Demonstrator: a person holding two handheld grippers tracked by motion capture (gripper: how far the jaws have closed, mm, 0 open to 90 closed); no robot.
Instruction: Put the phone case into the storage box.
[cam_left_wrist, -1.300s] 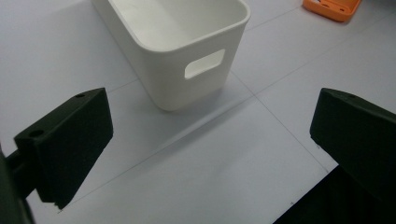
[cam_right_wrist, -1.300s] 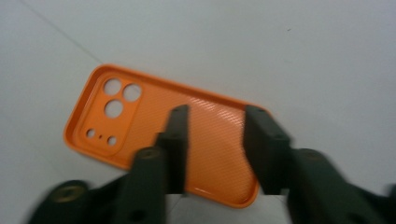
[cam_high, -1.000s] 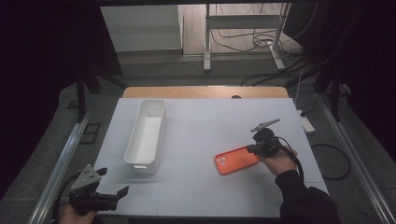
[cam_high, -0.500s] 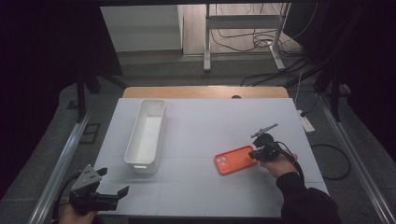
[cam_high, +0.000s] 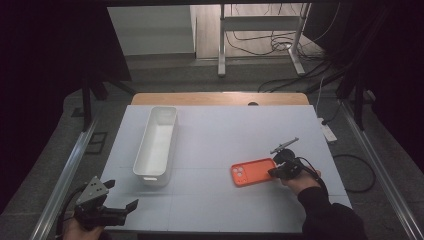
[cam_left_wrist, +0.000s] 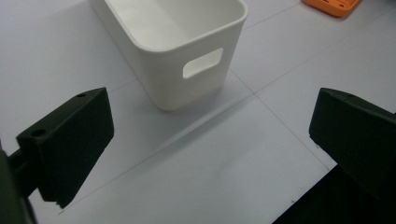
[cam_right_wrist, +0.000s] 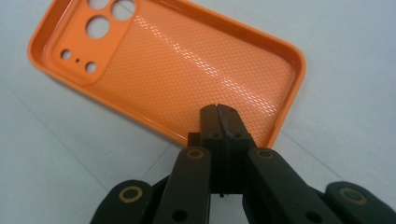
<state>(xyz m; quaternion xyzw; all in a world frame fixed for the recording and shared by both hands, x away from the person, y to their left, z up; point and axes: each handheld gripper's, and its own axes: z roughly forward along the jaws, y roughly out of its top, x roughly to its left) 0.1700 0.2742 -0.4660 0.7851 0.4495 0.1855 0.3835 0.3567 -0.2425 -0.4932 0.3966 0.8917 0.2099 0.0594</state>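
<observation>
Grippers at the near edge, case by the right one

Orange phone case (cam_high: 253, 171) lies on the white desk (cam_high: 225, 135), in the right half and nearer to the near edge than to the far one. It lies flat with its inner side up, and the camera holes are at the end toward the bin. The right gripper (cam_high: 276, 171) is at the other end of the case. In the right gripper view its jaws are pressed together with no gap, and their tips (cam_right_wrist: 219, 116) are over the inside of the case (cam_right_wrist: 177, 65), close to the rim of the short end. I cannot tell if the tips touch the case, and nothing is between them.

The left gripper (cam_high: 131, 206) is at the near left corner of the desk. Its jaws are wide apart and hold nothing. The left gripper view looks between them at the desk and the near end of the bin (cam_left_wrist: 187, 51), with its handle slot.

The white bin (cam_high: 156, 145) stands in the left half, with its long side running from near to far. It is well apart from the case.
</observation>
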